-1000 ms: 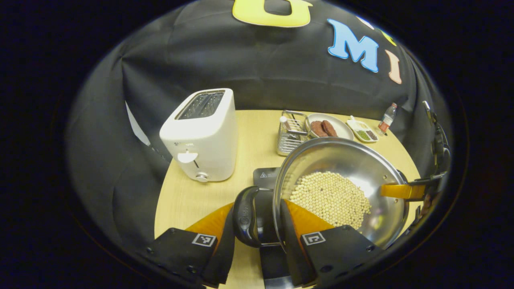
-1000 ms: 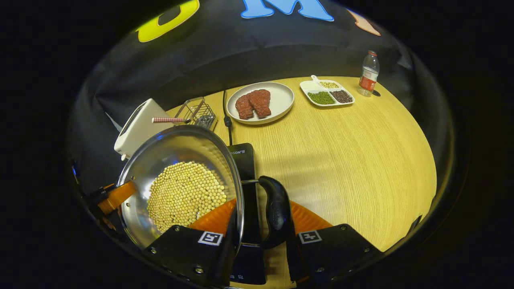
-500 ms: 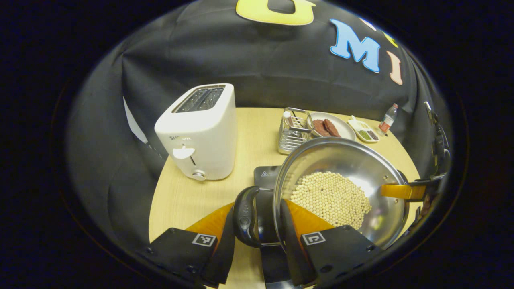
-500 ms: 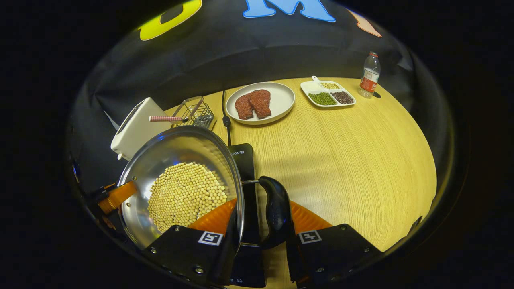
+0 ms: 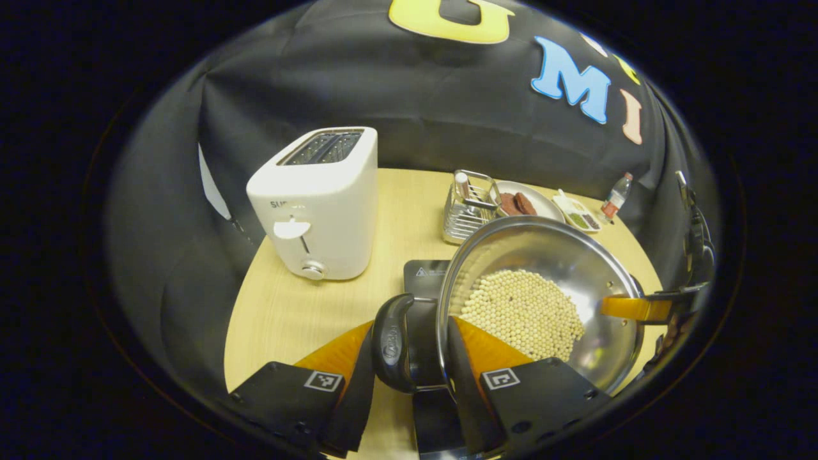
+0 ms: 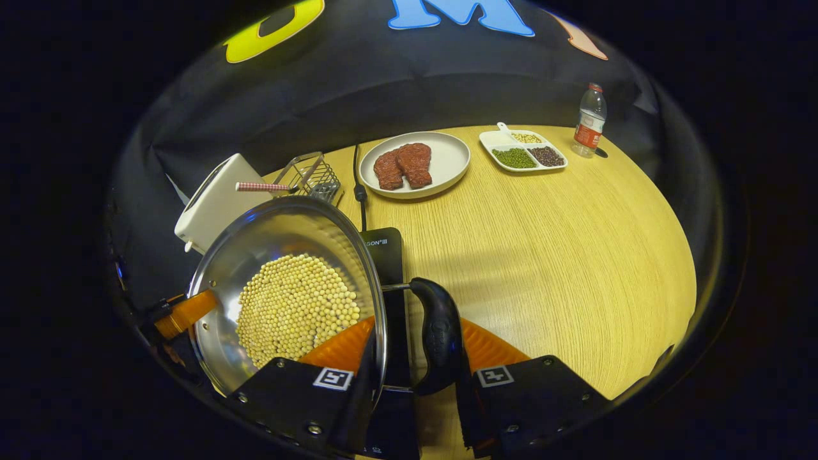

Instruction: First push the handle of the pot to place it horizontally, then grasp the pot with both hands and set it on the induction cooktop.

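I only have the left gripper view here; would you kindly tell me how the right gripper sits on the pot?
Observer: The right gripper spans the pot at its rim, with one finger inside the wall and the other outside the black handle.
Operator: Thank you. Does the cooktop reach under that side?
Observer: Yes, the cooktop runs beneath that handle toward the camera. I cannot tell whether the pot touches it.
Operator: Is anything close by on that side?
Observer: The cable runs back from the cooktop, alongside the plate.
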Action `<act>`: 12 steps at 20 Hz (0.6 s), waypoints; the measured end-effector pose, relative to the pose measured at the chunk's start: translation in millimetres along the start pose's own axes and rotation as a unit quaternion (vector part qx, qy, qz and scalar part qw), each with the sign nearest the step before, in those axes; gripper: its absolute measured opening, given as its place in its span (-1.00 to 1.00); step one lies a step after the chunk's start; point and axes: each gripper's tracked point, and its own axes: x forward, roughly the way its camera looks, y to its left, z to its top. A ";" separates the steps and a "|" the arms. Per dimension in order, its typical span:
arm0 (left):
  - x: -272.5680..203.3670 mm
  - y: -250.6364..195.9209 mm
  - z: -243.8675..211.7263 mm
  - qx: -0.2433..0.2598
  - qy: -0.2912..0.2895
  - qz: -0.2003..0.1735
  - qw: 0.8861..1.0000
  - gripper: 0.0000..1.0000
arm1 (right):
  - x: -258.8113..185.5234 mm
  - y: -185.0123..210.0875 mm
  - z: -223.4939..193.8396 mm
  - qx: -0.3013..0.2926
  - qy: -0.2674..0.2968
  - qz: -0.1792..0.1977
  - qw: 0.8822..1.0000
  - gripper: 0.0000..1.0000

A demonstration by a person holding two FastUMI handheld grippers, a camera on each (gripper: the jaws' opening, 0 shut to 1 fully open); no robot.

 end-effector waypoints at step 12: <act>-96.0 -25.7 67.8 -0.020 -0.125 0.033 0.991 0.65 | -80.9 -7.9 81.4 -0.123 -0.175 0.028 0.976 0.65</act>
